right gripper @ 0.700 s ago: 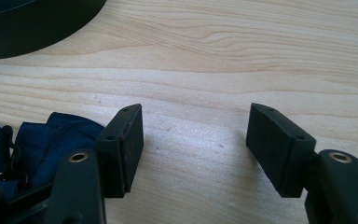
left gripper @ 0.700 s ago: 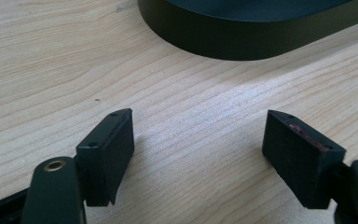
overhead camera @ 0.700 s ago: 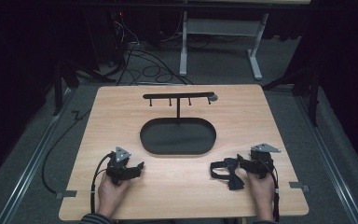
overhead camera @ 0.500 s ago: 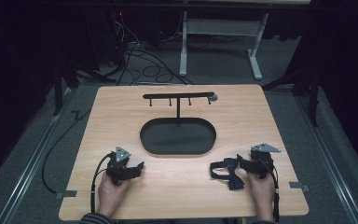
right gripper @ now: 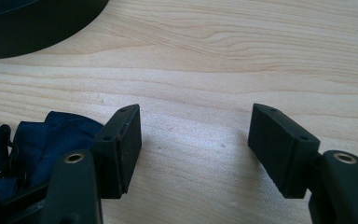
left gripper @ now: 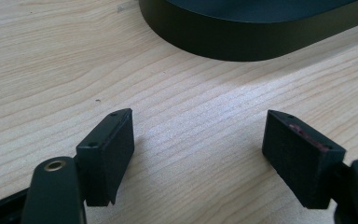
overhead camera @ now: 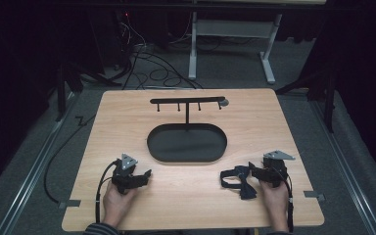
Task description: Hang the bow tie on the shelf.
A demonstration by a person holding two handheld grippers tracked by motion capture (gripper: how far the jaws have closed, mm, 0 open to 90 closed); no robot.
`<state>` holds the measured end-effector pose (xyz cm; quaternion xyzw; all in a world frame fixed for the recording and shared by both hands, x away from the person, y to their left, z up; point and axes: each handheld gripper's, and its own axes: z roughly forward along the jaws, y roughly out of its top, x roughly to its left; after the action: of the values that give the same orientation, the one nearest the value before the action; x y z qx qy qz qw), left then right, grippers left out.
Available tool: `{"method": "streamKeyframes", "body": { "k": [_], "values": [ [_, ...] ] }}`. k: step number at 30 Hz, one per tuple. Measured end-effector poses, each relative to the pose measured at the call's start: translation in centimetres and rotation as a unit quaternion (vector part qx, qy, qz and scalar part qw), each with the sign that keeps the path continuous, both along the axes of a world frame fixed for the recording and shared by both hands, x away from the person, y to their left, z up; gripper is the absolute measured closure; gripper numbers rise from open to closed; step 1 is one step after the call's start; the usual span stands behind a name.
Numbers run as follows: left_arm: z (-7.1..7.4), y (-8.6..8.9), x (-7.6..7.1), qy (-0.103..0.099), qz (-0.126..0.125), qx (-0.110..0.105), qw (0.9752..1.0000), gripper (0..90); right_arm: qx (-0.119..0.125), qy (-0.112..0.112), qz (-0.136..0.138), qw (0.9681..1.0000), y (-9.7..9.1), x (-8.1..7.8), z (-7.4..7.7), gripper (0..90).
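A person's two hands rest on the near edge of a light wooden table (overhead camera: 127, 117), each holding a black two-jaw gripper low on the wood. The left gripper (left gripper: 200, 154), at about seven o'clock on the tabletop in the high view, has its jaws spread wide with only bare wood grain between them; it holds nothing, and it seems parked at rest. The right gripper (right gripper: 198, 149), at about five o'clock, is likewise spread apart and pinches nothing. Just beside its left jaw, at about nine o'clock in the right gripper view, lies a dark blue bow tie (right gripper: 28, 140) with a strap and small metal clasp; the fabric is close against the outside of that jaw, not between the pads. In the high view the bow tie (overhead camera: 235, 180) sits flat on the table between the two hands, nearer the right one, probably laid there within easy reach for a pickup. Farther out, toward twelve o'clock from both grippers, stands a black accessory stand: an oval tray base (overhead camera: 186, 143) at the table's centre, an upright post, and a horizontal hanging bar (overhead camera: 186, 101) with small pegs beneath it. The bar is bare, so it seems likely the bow tie is meant to hang there. Cables and table legs lie on the dark floor beyond.
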<state>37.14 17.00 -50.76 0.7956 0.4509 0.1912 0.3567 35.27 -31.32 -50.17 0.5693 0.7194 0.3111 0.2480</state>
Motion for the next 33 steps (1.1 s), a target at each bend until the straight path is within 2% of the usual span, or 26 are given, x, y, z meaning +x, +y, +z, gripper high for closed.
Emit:
{"method": "streamKeyframes", "body": {
  "k": [5, 7, 8, 12, 19, 26, 33],
  "values": [
    [0.0, 0.0, 0.0, 0.0, 0.001, 0.0, 1.0, 25.5, 0.0, 0.0, -0.003, 1.0, 0.0, 0.0, 0.0, 37.8],
    [0.0, 0.0, 0.0, 0.0, 0.001, 0.0, 1.0, 25.5, -0.004, -0.001, -0.004, 1.0, 0.0, 0.0, 0.0, 39.5],
    [0.0, 0.0, 0.0, 0.0, 0.001, 0.0, 1.0, 25.6, -0.003, -0.003, -0.002, 1.0, -0.1, -0.1, 0.0, 44.0],
    [0.0, 0.0, 0.0, 0.0, 0.001, 0.0, 1.0, 25.5, 0.0, -0.007, -0.007, 1.0, -0.6, -0.5, 0.1, 45.7],
    [0.0, 0.0, 0.1, 0.0, 0.0, 0.0, 1.0, 25.5, 0.026, -0.018, -0.01, 0.9995, -1.5, -1.7, 0.3, 48.6],
    [0.0, 0.0, 0.0, 0.0, 0.001, 0.0, 1.0, 25.5, 0.047, -0.03, 0.007, 0.9984, -1.5, -2.6, 0.9, 53.4],
    [0.0, 0.0, 0.0, 0.001, 0.001, -0.001, 1.0, 25.5, 0.056, -0.036, 0.029, 0.9974, -0.1, -3.2, 1.5, 54.7]
  ]
}}
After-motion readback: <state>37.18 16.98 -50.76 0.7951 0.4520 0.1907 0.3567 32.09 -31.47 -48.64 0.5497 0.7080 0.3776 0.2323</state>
